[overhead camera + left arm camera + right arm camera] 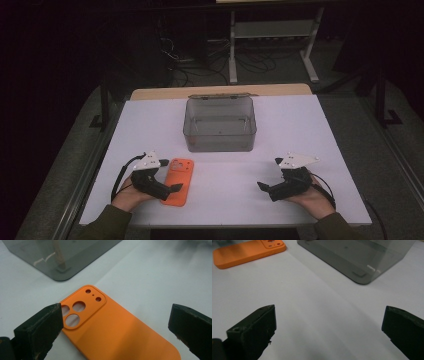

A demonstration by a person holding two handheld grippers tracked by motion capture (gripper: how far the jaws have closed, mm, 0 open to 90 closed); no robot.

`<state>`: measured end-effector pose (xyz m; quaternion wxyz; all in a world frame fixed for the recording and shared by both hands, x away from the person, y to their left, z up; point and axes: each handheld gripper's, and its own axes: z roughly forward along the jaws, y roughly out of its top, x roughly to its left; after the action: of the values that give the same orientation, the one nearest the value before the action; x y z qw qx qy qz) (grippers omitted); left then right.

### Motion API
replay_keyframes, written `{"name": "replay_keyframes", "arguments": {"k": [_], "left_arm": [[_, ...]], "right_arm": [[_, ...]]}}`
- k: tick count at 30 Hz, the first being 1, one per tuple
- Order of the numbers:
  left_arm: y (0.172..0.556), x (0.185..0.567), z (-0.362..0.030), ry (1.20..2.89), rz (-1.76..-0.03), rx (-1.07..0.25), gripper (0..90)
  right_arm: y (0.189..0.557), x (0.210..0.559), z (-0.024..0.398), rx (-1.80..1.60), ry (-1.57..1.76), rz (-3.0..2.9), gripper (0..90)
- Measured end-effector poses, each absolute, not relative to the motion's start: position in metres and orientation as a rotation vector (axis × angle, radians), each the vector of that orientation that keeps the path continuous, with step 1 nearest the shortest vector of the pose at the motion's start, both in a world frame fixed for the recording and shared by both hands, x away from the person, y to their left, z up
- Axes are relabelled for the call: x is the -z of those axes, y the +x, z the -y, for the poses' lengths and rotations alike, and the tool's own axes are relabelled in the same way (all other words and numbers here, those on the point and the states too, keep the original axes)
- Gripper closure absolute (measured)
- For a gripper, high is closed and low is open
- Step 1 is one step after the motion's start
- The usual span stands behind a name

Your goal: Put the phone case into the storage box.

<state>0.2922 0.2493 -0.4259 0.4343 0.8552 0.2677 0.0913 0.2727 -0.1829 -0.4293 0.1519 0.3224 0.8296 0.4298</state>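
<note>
Between the left gripper's [167, 175] fingers [40, 332], which stand spread wide and press on nothing, lies the near part of the orange phone case [117, 332]. It rests flat on the white surface [300, 125], back face up, with its camera cut-outs at the far end. One finger sits just beside the case's camera-end corner; the other stands clear off its opposite long edge.

Long axis of the case: runs roughly away from the person, toward the box, slightly tilted. The spread fingers straddle it across its width, so a closing move would, in my judgement, take it by the two long edges.

Right gripper [267, 186]: fingers [254, 330] likewise spread, holding nothing, over bare surface. The case lies well apart from it, across the near edge of the surface. The left hand [131, 196] is clearly the nearer.

Beyond both, at mid-surface, stands an open, empty smoked-plastic box [220, 125], lid tipped back.
</note>
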Motion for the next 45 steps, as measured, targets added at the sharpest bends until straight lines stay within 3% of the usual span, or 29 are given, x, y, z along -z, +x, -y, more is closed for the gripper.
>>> {"name": "replay_keyframes", "arguments": {"k": [45], "left_arm": [[0.296, 0.415, -0.194, 2.163, -0.576, -0.159, 0.0]], "right_arm": [[0.273, 0.431, 0.182, -1.224, 0.931, -2.376, 0.0]]}}
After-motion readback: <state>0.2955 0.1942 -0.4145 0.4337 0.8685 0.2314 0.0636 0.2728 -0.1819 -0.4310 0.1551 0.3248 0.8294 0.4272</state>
